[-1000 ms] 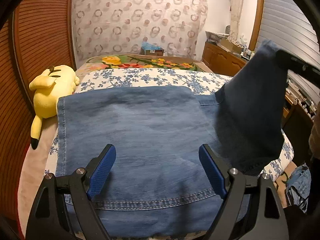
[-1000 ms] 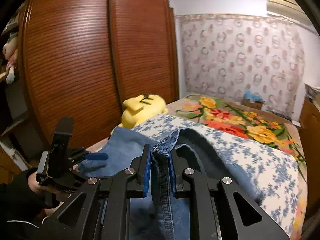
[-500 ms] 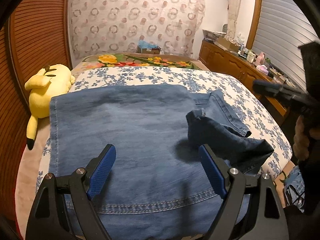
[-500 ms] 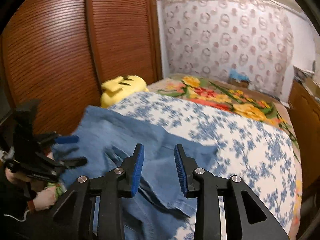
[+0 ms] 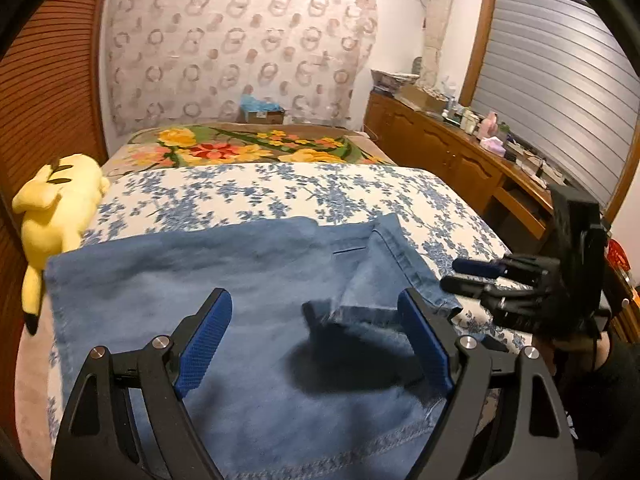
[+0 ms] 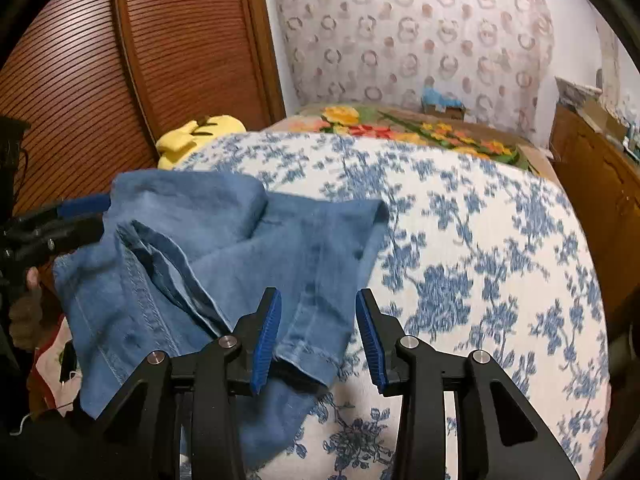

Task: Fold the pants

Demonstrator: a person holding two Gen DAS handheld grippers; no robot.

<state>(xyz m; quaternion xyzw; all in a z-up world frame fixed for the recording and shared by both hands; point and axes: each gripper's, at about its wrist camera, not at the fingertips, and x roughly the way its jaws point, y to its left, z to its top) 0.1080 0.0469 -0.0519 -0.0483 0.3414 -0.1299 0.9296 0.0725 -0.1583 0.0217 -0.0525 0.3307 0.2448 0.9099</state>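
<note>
Blue denim pants [image 5: 200, 280] lie spread on the bed, with one leg end flopped loosely onto them at the right [image 5: 360, 320]. My left gripper [image 5: 316, 332] is open and empty, hovering over the pants near their stitched hem. In the right wrist view the pants [image 6: 224, 248] lie rumpled at the left, with a leg hem [image 6: 308, 356] between the fingers. My right gripper [image 6: 318, 336] is open and empty just above that hem. It also shows in the left wrist view [image 5: 472, 276] at the right of the pants.
A yellow plush toy [image 5: 56, 200] lies at the bed's left edge by the wooden slatted wardrobe [image 6: 120, 60]. A blue floral sheet [image 6: 460, 260] covers the bed, a flowered blanket [image 5: 248, 148] beyond it. A wooden dresser [image 5: 460, 160] with clutter stands at the right.
My right gripper opened and let go of the pant leg, which dropped from held high onto the spread pants. The right gripper then came down low beside the bed.
</note>
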